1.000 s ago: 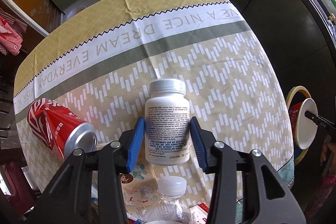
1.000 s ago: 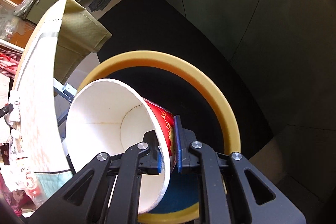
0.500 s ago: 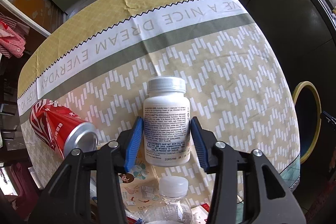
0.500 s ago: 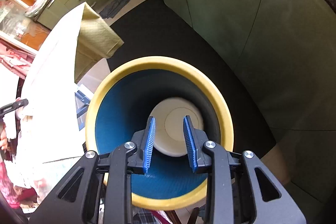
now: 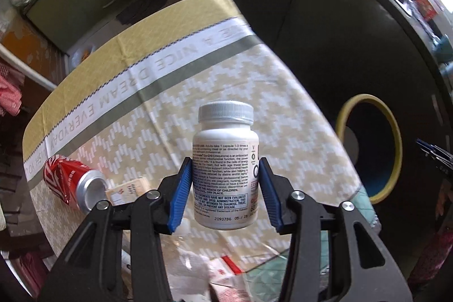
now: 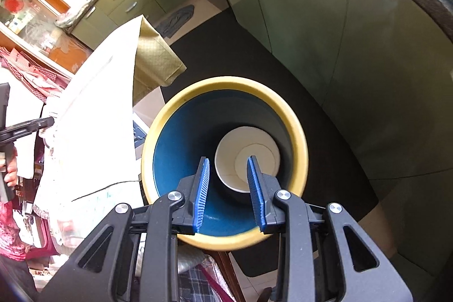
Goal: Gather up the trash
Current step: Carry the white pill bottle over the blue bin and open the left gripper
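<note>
My left gripper (image 5: 225,188) has its jaws clenched on a white plastic pill bottle with a ribbed white cap (image 5: 225,169), both blue pads pressed against the label, and the bottle hangs clear above the worktop. Under it spreads the beige tablecloth with a white zigzag pattern and a lettered band (image 5: 158,92). A crushed red soda can (image 5: 72,183) lies on its side near the left edge of the cloth, with a small printed card (image 5: 128,188) just beside its open end. Off the right side of the worktop stands the blue bin with a yellow rim (image 5: 396,143).

My right gripper (image 6: 229,188) hovers over that bin (image 6: 167,160), jaws released with nothing between them. A white paper cup (image 6: 246,157) rests at the bottom of the bin, mouth up.
</note>
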Demonstrator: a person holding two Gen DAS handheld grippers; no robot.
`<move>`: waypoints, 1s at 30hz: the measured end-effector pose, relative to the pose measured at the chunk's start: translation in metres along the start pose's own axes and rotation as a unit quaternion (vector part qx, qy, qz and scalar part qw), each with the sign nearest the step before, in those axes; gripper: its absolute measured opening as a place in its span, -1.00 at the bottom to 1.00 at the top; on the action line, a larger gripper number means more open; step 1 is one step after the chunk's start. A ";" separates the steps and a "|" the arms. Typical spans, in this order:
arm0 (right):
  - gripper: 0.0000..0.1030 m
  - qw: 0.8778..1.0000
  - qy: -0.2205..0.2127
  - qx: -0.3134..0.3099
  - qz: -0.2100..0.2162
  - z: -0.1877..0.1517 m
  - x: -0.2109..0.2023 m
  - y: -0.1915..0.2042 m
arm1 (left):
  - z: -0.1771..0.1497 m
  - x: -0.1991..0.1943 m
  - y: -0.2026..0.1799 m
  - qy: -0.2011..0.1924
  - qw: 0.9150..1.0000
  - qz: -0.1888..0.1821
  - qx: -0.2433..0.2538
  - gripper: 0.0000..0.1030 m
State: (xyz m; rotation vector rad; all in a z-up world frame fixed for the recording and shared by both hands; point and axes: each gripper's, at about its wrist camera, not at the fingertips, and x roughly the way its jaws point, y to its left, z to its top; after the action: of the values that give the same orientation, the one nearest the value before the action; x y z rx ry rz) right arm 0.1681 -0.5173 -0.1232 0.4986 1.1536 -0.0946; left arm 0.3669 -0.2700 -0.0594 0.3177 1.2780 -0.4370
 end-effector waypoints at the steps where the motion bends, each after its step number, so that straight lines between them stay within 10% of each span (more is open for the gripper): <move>1: -0.43 1.000 -0.002 0.002 0.001 -0.001 -0.003 -0.003 | 0.000 -0.006 -0.022 -0.004 1.000 -0.011 0.021 -0.13; 9: -0.43 0.999 -0.023 0.031 -0.012 -0.015 -0.024 -0.032 | -0.023 0.014 -0.197 0.034 0.981 -0.082 0.173 -0.12; 15: -0.40 0.999 -0.029 0.044 -0.012 -0.032 -0.031 -0.046 | -0.016 0.070 -0.262 0.050 0.978 -0.071 0.191 -0.12; 23: -0.35 0.998 -0.037 0.042 -0.022 -0.040 -0.042 -0.050 | -0.009 0.083 -0.263 0.054 0.981 -0.067 0.174 0.05; 30: -0.35 0.999 -0.033 -0.015 -0.004 -0.040 -0.041 -0.009 | -0.029 0.010 -0.179 0.029 0.986 -0.056 0.153 0.05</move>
State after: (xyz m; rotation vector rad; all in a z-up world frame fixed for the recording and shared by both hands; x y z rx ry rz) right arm 0.1144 -0.5156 -0.1019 0.4601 1.0909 -0.0996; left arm 0.2588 -0.4148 -0.0745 0.5228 1.2891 -0.7276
